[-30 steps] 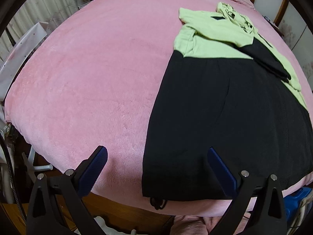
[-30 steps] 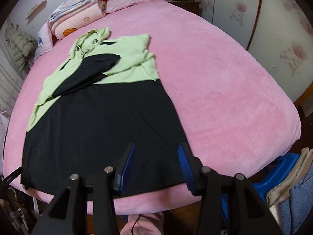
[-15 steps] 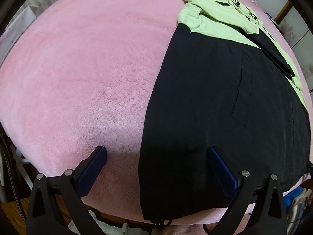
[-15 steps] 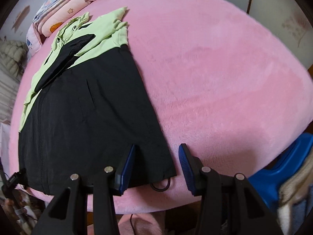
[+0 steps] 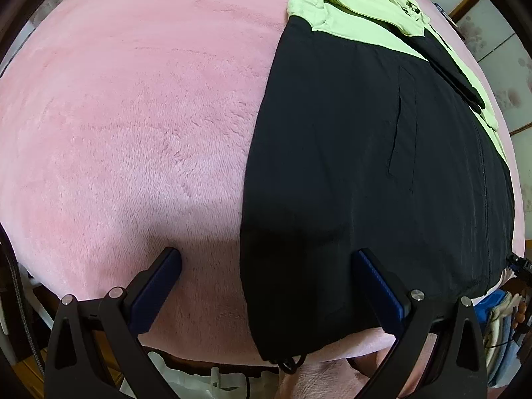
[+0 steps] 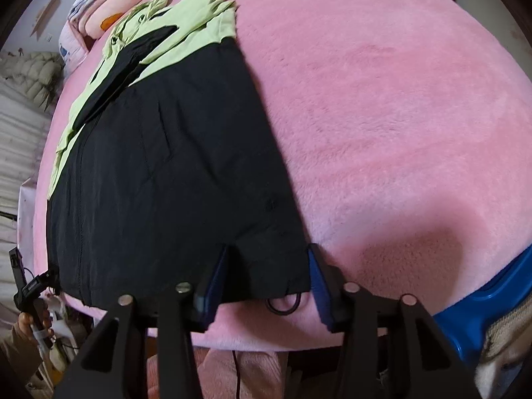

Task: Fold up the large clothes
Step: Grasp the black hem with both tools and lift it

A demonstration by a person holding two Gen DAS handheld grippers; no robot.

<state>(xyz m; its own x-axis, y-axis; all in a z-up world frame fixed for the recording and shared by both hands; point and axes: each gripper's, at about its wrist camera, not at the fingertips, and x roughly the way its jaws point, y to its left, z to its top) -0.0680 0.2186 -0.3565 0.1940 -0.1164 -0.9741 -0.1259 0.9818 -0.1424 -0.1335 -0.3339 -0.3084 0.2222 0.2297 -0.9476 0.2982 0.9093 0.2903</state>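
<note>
A large jacket (image 5: 365, 149), black below and light green at the top, lies flat on the pink bed with its sleeves folded in. My left gripper (image 5: 267, 261) is open and wide over the hem's left corner. One of its fingers (image 5: 166, 266) rests on the blanket and the other on the black cloth. My right gripper (image 6: 267, 257) straddles the right hem corner of the jacket (image 6: 173, 166). Its jaws are closing with the cloth between them but do not pinch it. A drawstring loop (image 6: 282, 306) hangs from that corner.
The pink plush blanket (image 6: 382, 116) covers the bed, with its front edge just under both grippers. Folded bedding (image 6: 109, 10) sits at the head. A blue plastic stool (image 6: 492, 306) stands at the right and a puffy coat (image 6: 33, 69) hangs at the left.
Both grippers have dropped and tipped downward toward the jacket's hem at the near edge of the bed. The right jaws have narrowed a little around the corner.
</note>
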